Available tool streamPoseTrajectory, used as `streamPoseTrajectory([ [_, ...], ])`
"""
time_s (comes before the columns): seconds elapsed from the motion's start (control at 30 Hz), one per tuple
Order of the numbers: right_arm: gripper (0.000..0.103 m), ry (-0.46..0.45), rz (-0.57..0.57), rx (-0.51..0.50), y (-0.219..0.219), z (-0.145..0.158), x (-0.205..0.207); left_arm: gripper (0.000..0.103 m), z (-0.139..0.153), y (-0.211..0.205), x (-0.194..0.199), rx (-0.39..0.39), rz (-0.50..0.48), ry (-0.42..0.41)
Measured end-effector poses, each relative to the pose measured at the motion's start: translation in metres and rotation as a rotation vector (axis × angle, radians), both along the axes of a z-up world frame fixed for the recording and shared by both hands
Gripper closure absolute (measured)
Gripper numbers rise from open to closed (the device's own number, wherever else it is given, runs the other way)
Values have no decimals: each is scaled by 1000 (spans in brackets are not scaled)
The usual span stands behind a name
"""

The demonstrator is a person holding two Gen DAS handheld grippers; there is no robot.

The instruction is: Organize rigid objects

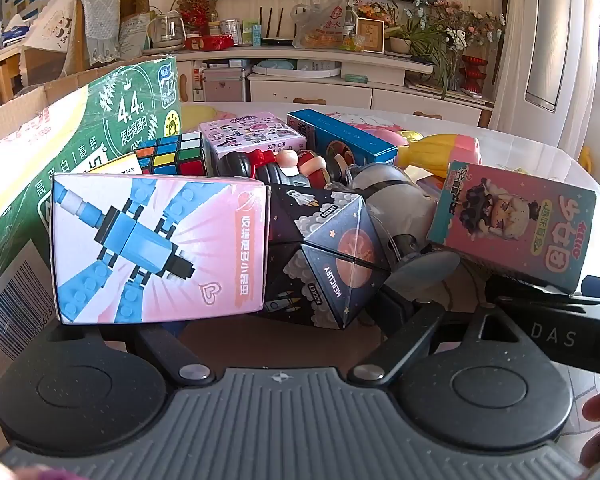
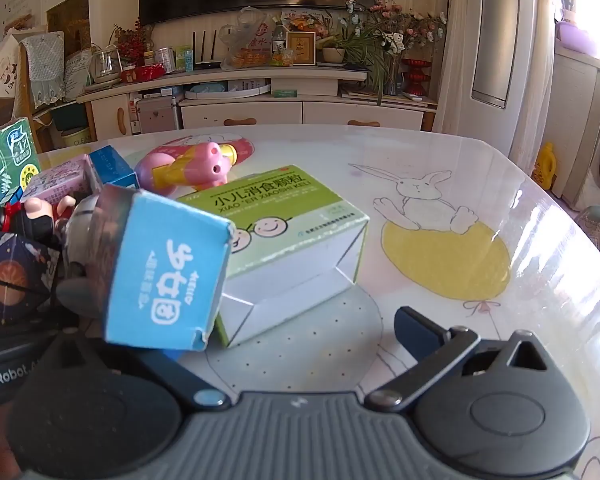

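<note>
- Cardboard carton (image 1: 16,128), open-topped, stands at the left edge of the table (image 2: 440,184); judged to be the bin for the sort. Nothing visible inside it from here.
- Step in hand, as I read it: picking boxes off the pile to place them. Two boxes are lifted or being lifted.
- Left gripper (image 1: 288,312) sits right at the dragonfly brick box (image 1: 160,248); the left finger is hidden under that box, the right finger shows apart from it. Whether it clamps the box, cannot tell.
- Right gripper (image 2: 296,336): right finger stands wide and free; the blue-pink blind box (image 2: 168,272) sits tilted, off the table, at the left finger. Grip looks loose or one-sided; state cannot be told.
- Next move calls for a firm hold on the blind box before carrying it leftward.
- In the way: green medicine box (image 2: 284,240) just behind the blind box; space-print cube (image 1: 324,256) touching the dragonfly box; astronaut figure (image 1: 392,192) between both grippers.
- Smaller clutter behind: Rubik's cube (image 1: 172,154), pink pig toy (image 2: 192,164).
</note>
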State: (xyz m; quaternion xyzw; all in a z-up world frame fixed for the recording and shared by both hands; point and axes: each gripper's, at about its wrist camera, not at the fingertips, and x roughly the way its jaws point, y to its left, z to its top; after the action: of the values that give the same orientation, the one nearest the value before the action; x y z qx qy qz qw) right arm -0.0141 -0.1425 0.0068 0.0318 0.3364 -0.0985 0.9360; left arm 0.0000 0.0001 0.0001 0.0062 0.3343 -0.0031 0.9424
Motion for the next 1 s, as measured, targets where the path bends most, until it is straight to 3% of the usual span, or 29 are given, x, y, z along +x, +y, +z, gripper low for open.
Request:
streamPoseTrajectory([
  [0.5, 1, 46, -10, -1, 16, 8, -24, 0, 0, 3, -32, 15, -28, 11],
  [0.6, 1, 14, -28, -9, 20, 12, -33, 0, 3, 11, -37, 20, -49, 21],
  [1.0, 1, -157, 5, -36, 55, 51, -91, 0, 45, 66, -81, 55, -52, -97],
])
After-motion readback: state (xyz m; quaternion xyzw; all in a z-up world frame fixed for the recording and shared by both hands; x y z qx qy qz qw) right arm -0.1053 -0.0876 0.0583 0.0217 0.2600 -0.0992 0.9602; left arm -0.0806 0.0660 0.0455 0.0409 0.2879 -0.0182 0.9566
